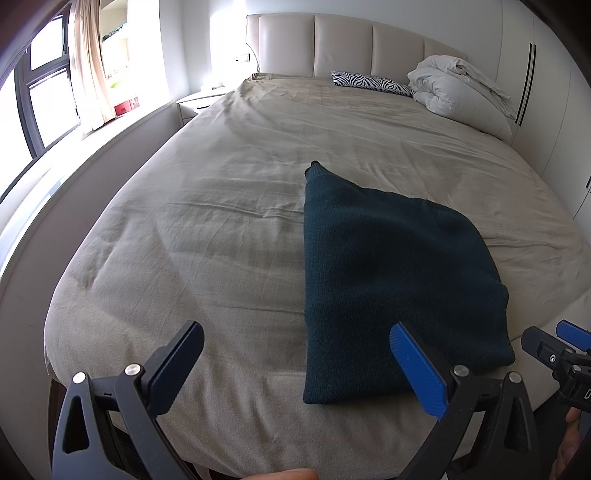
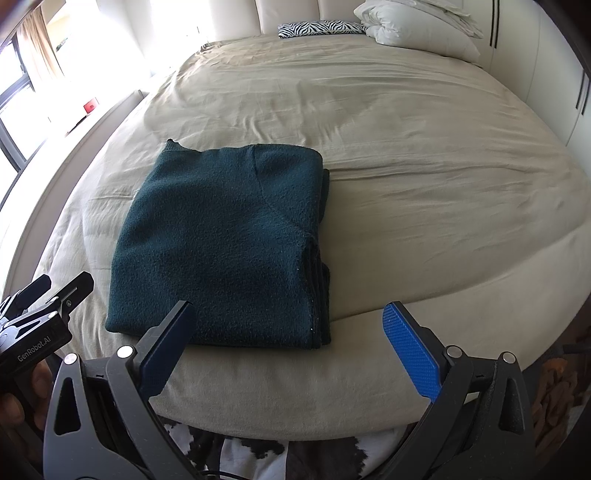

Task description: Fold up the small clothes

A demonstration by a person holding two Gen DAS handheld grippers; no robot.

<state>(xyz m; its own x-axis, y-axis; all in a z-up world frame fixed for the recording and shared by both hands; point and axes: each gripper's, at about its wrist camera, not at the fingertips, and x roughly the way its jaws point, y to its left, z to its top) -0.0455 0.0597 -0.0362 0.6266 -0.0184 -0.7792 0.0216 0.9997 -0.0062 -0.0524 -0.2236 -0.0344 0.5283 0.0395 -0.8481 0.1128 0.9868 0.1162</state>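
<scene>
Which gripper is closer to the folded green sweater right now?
Roughly even: the left gripper is off the sweater's near-left corner, the right gripper off its near-right corner. Both open, empty.

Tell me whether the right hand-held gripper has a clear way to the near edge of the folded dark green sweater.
Probably yes. The right hand-held gripper is open and empty, just short of the folded dark green sweater on the bed sheet. Nothing lies between them; the left hand-held gripper is off to the side.

Dark teal sweater [image 2: 221,240], beige bedsheet [image 2: 406,166], black-and-white zebra-striped pillow [image 2: 319,28], white duvet [image 2: 413,26], blue pads [image 2: 412,349]
</scene>
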